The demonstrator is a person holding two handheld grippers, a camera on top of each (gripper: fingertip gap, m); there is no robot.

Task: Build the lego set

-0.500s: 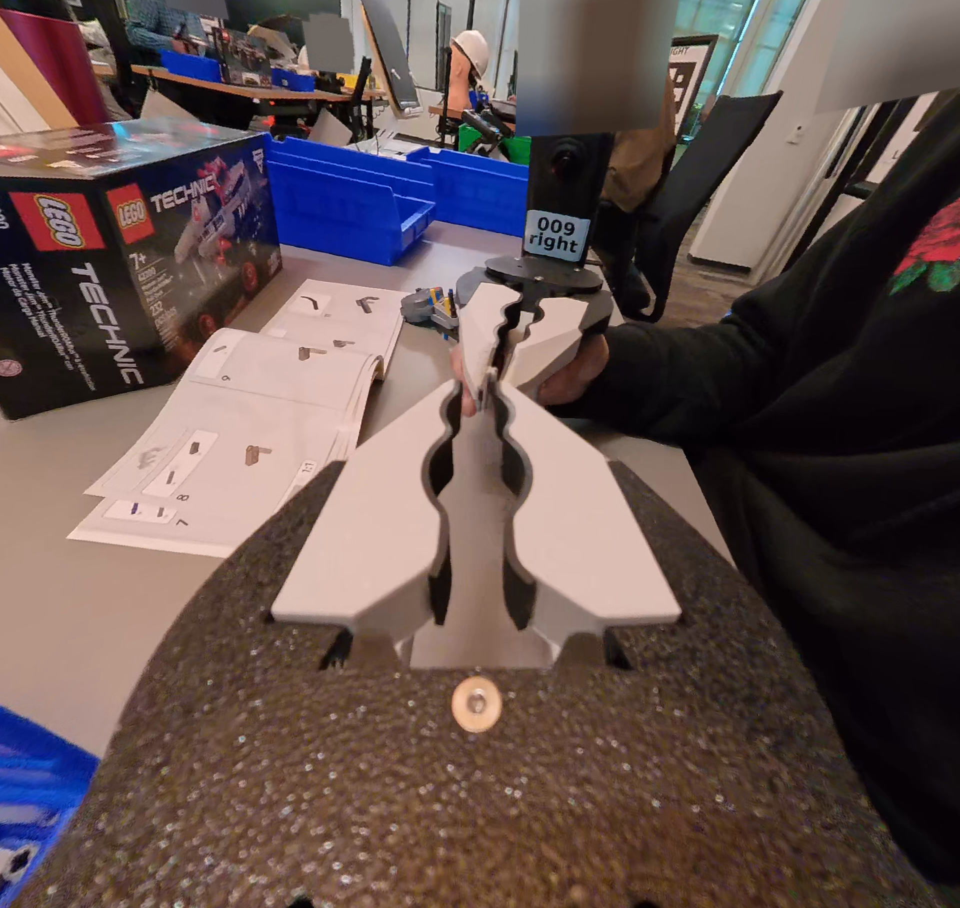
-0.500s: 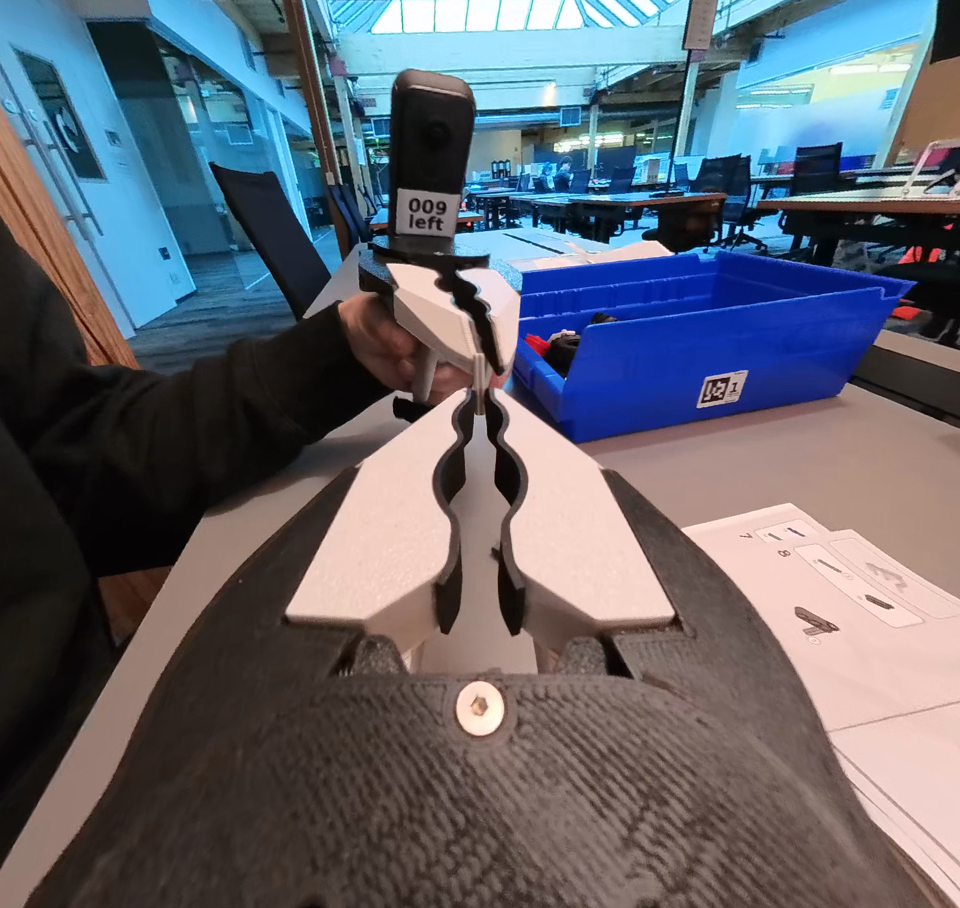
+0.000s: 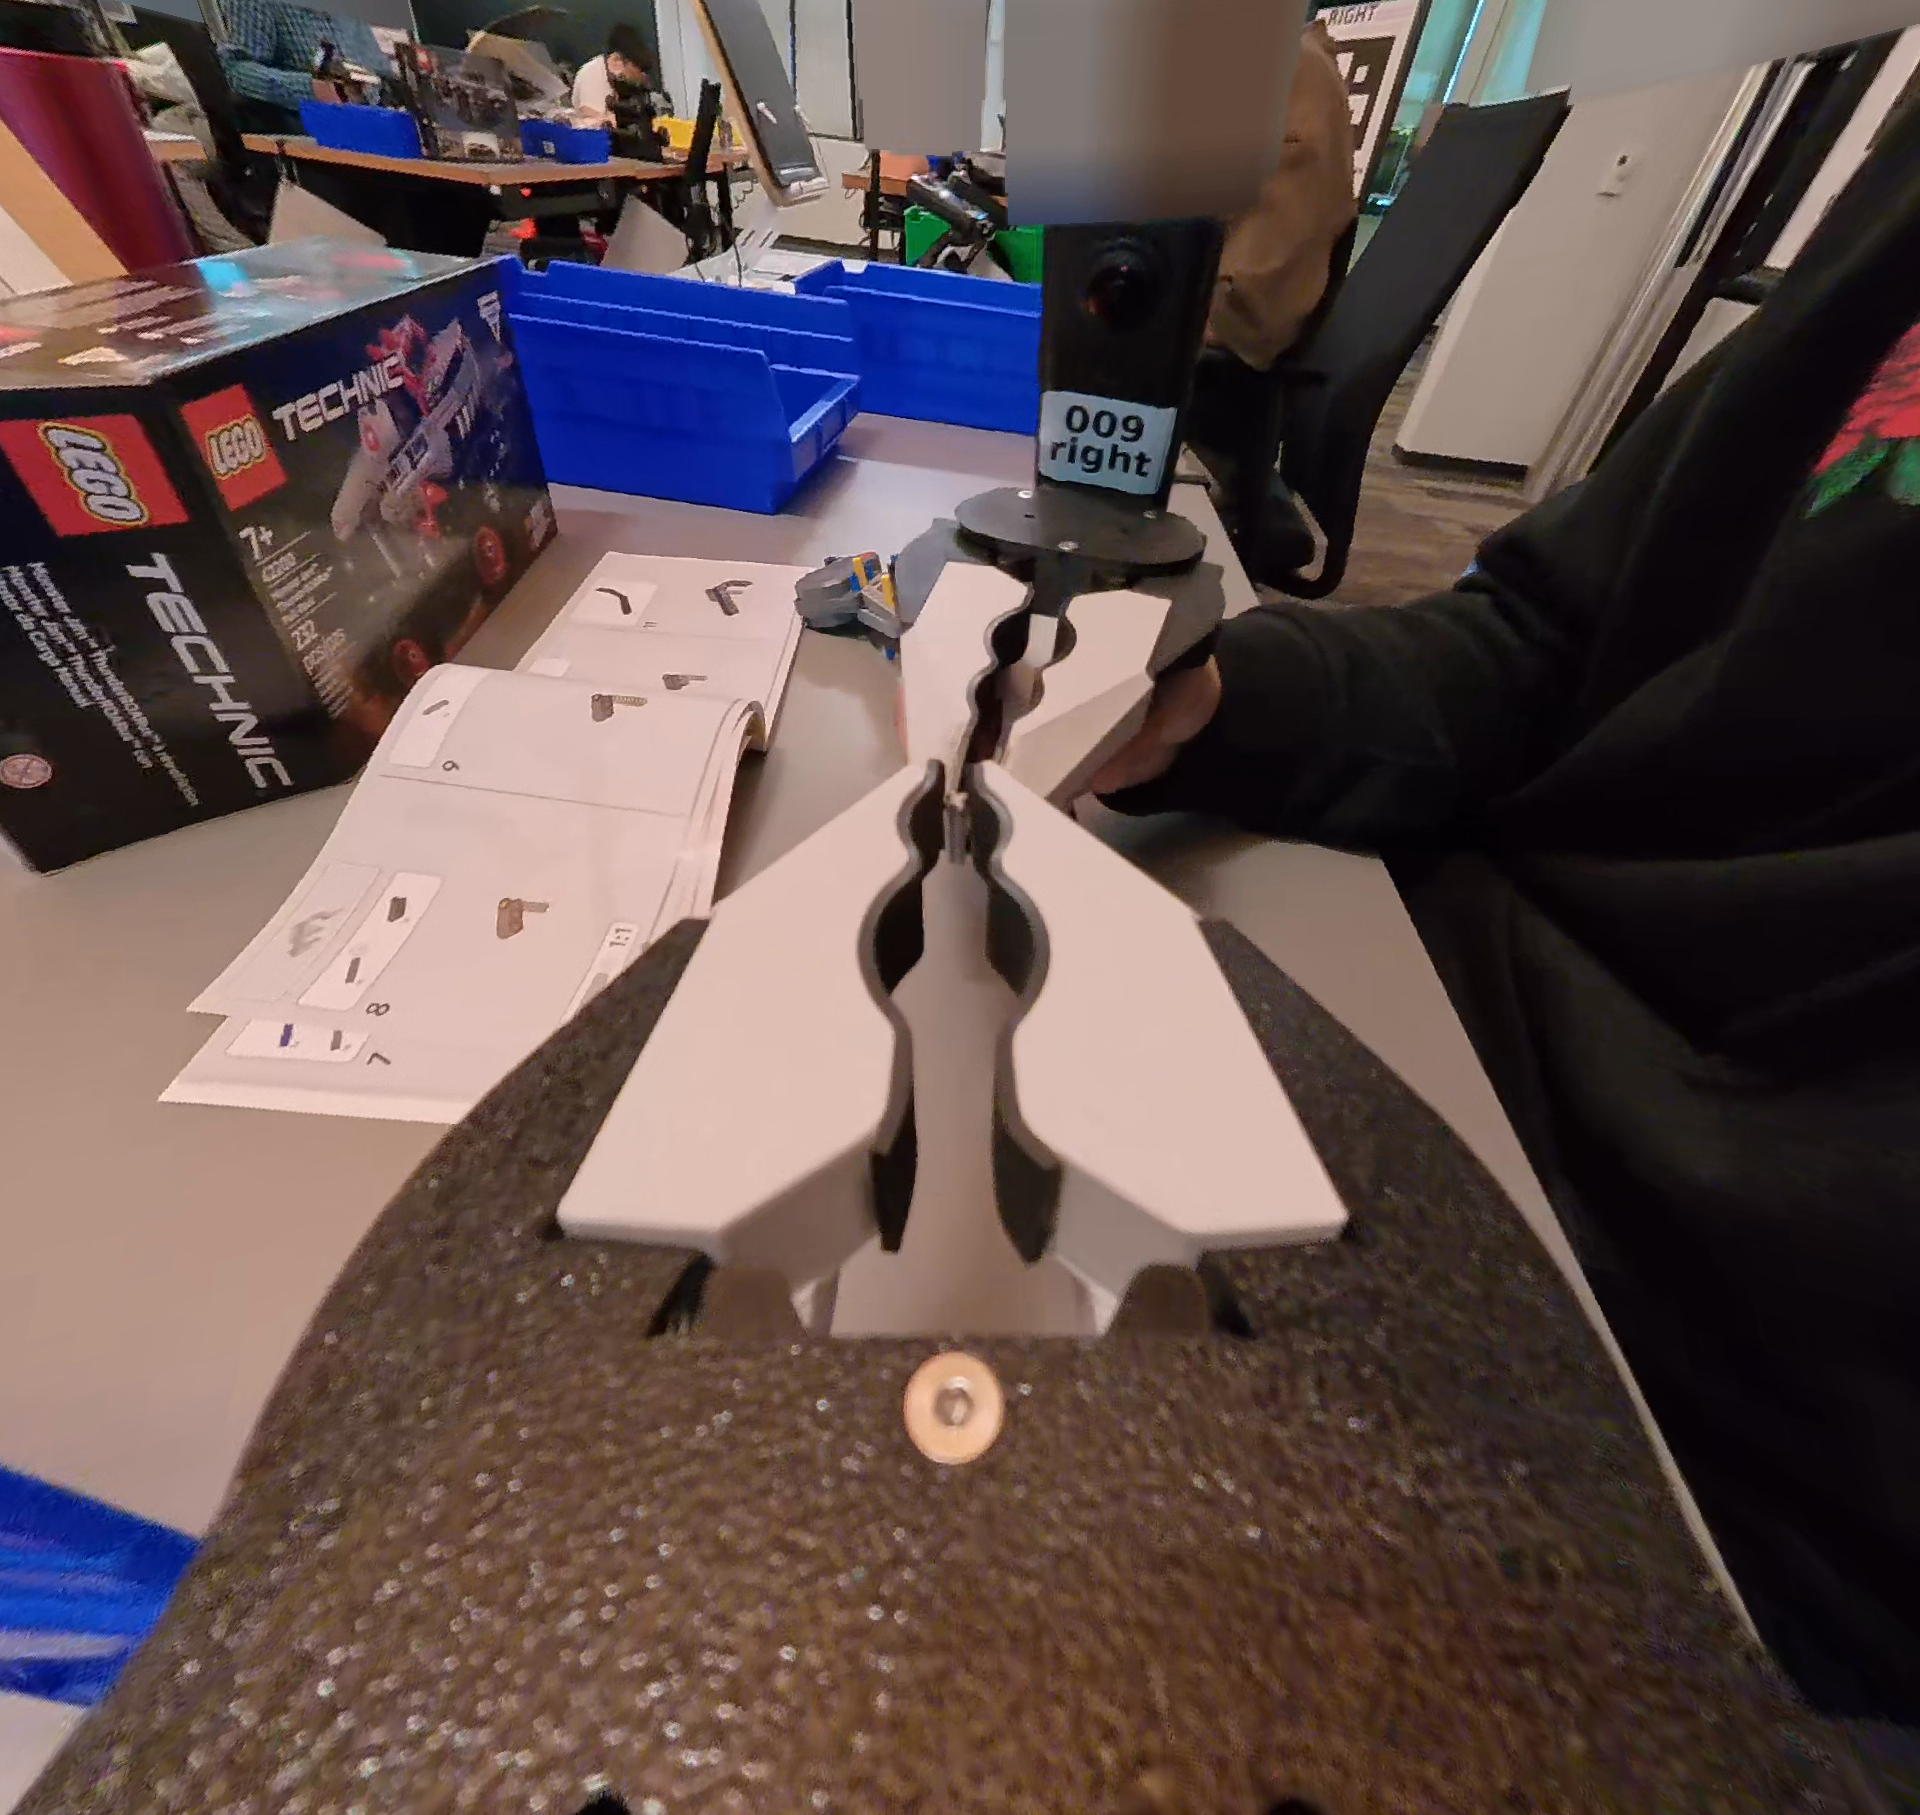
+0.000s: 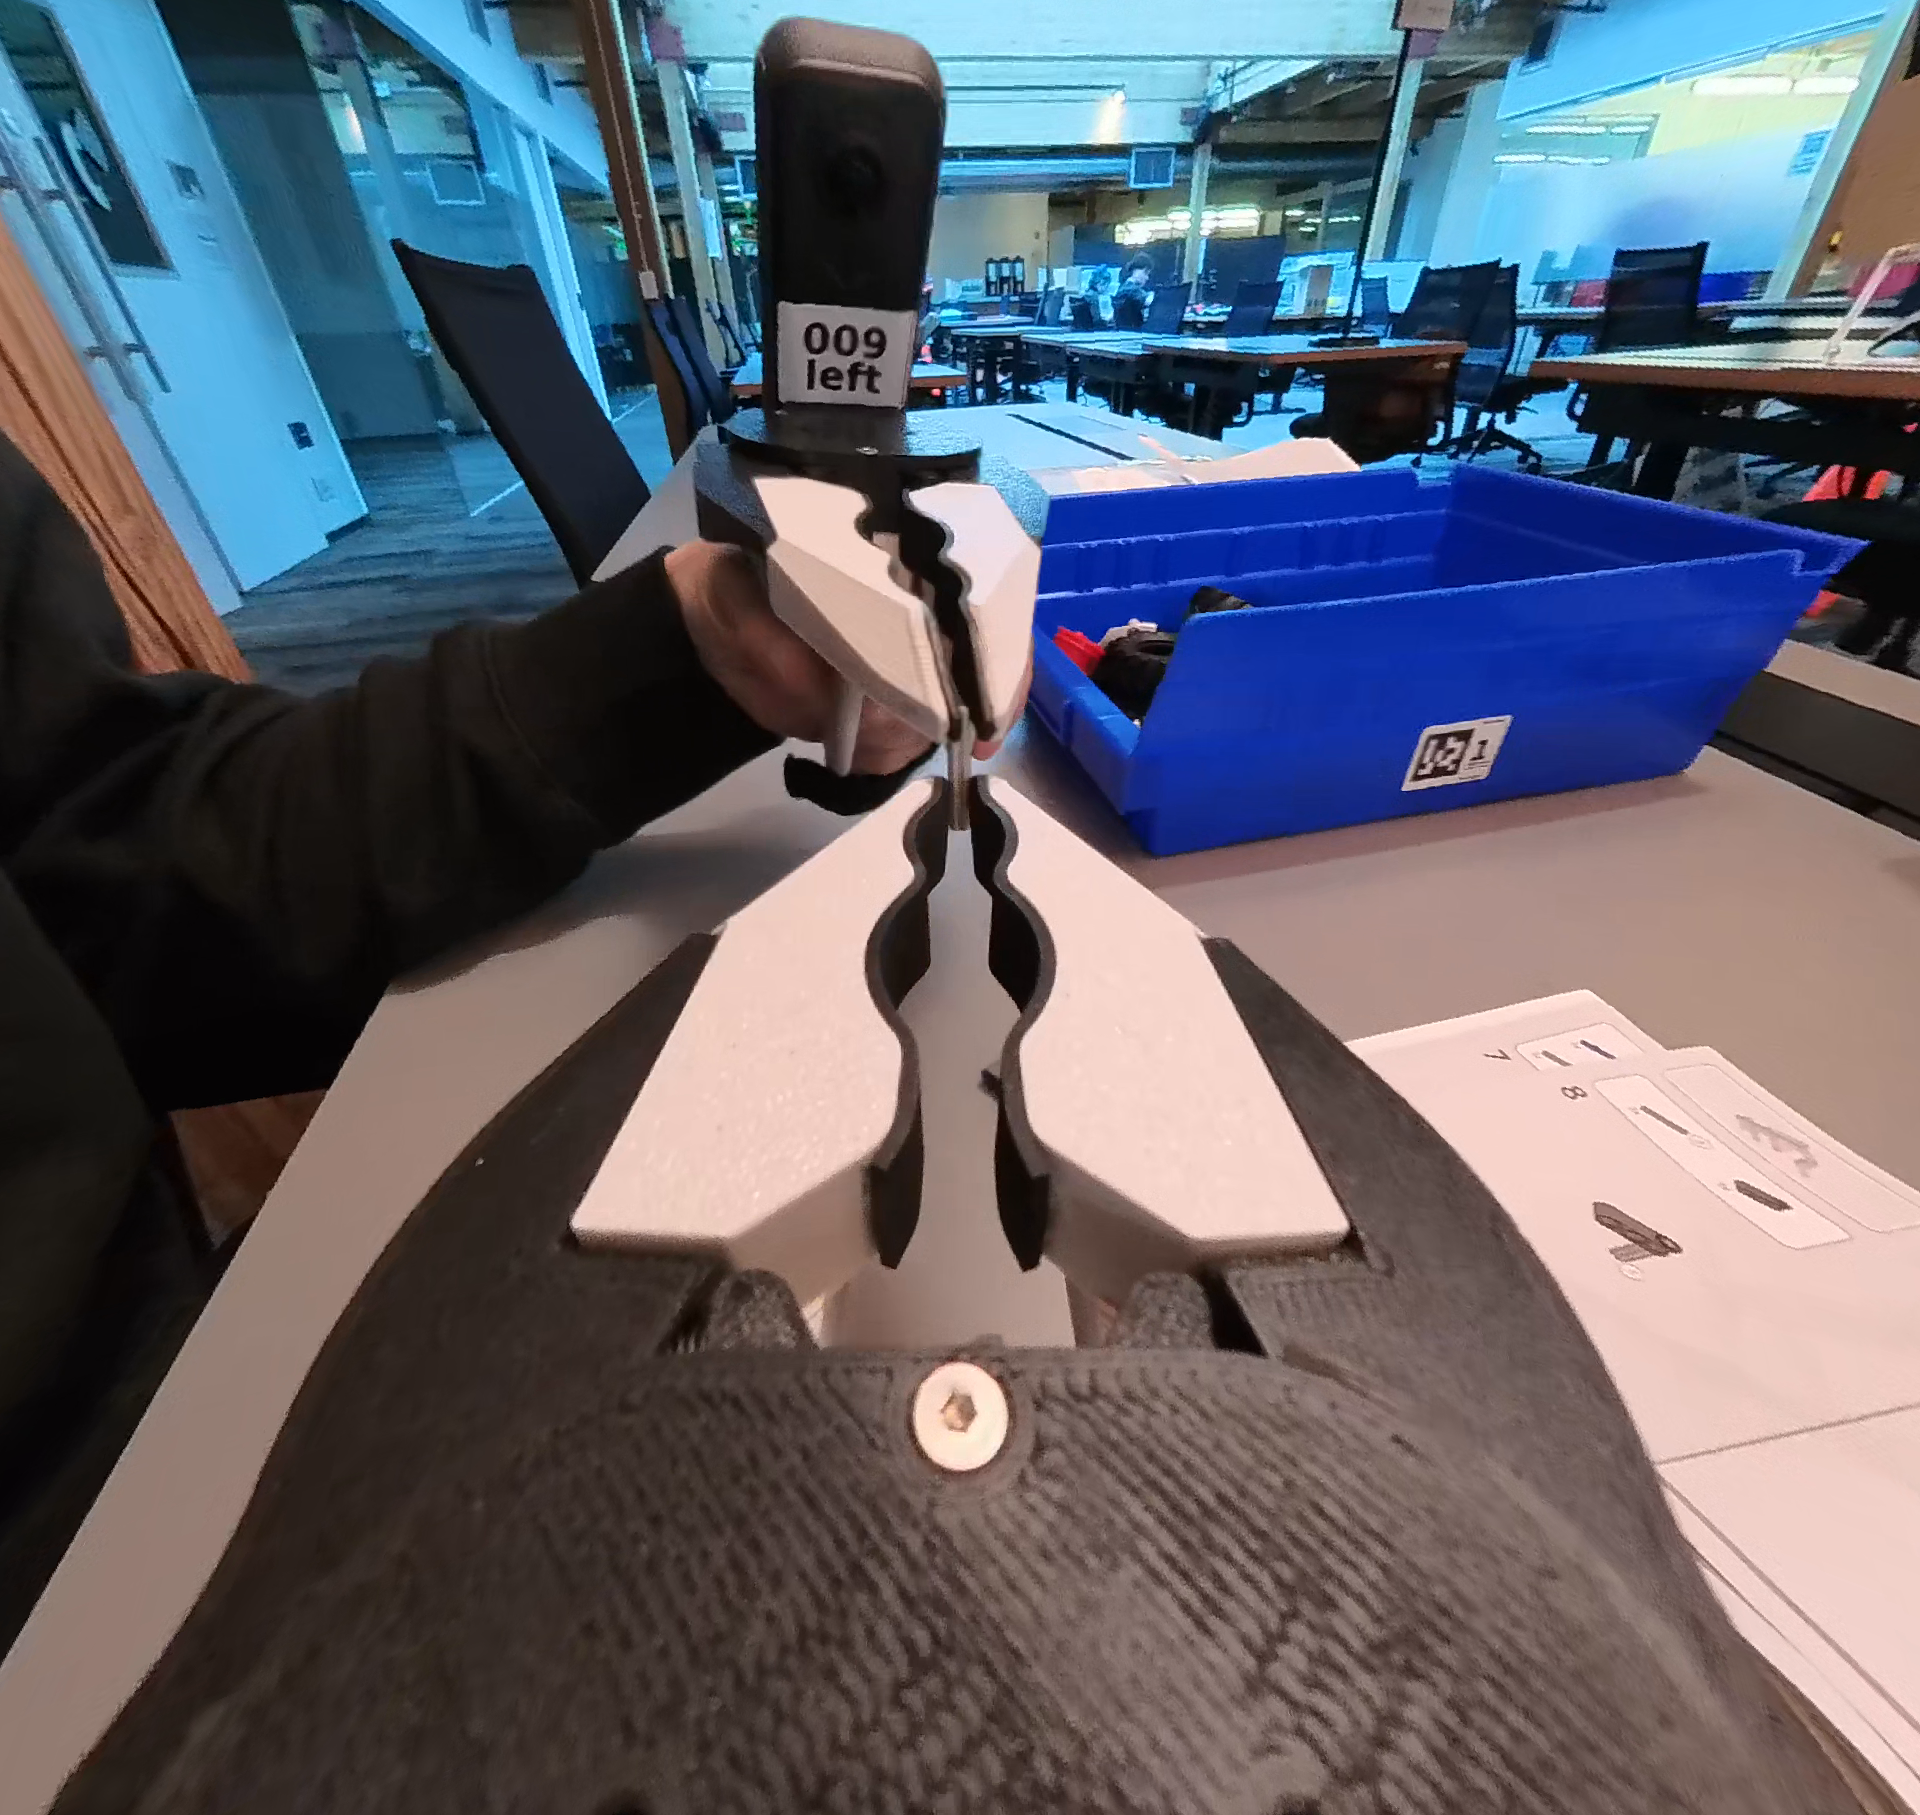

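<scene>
My left gripper point(image 3: 954, 791) and right gripper point(image 4: 958, 801) meet tip to tip above the grey table point(image 3: 156, 1194). Each one also shows in the other's view, the right point(image 3: 968, 742) and the left point(image 4: 961, 726). A thin grey Lego piece point(image 4: 957, 780) bridges the two pairs of tips, and both grippers are shut on it. In the left wrist view only a small light sliver of it point(image 3: 954, 818) shows. I cannot tell whether it is one part or two joined parts. A small grey, blue and yellow Lego assembly point(image 3: 847, 593) lies on the table behind the right gripper.
The Lego box point(image 3: 239, 539) stands at the left, with the open instruction booklet point(image 3: 520, 830) in front of it, also seen in the right wrist view point(image 4: 1714, 1246). Blue bins point(image 3: 675, 415) stand behind. A blue bin point(image 4: 1455, 674) holds loose parts. Black sleeves point(image 3: 1558, 726) hold both grippers. My left and right fingertips are right by each other.
The two grippers have drawn slightly closer together; the left one looks larger in the right wrist view. Both stay shut on the thin grey piece.
</scene>
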